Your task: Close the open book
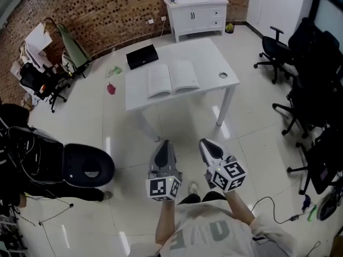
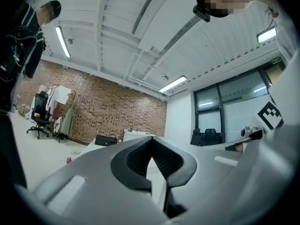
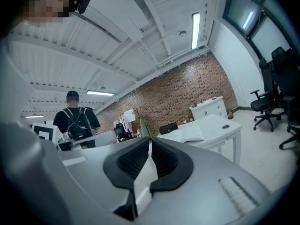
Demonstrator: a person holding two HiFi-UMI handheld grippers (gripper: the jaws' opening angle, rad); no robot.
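The open book [image 1: 172, 79] lies flat on the white table [image 1: 214, 55], pages up. In the right gripper view the book [image 3: 190, 135] shows far ahead on the table [image 3: 220, 125]. Both grippers hang over the floor, well short of the table's near edge. My left gripper [image 1: 165, 142] is shut with nothing between its jaws, and its tips [image 2: 151, 139] meet. My right gripper [image 1: 205, 142] is also shut and empty, its pads [image 3: 150, 140] closed together. The left gripper view hides the book behind the jaws.
A black case [image 1: 142, 56] and a small round object [image 1: 223, 75] share the table. A white cabinet [image 1: 195, 15] stands behind it by the brick wall. Office chairs [image 1: 278, 52] line the right, a black chair [image 1: 86, 165] the left. A person with a backpack [image 3: 77, 121] stands off to the side.
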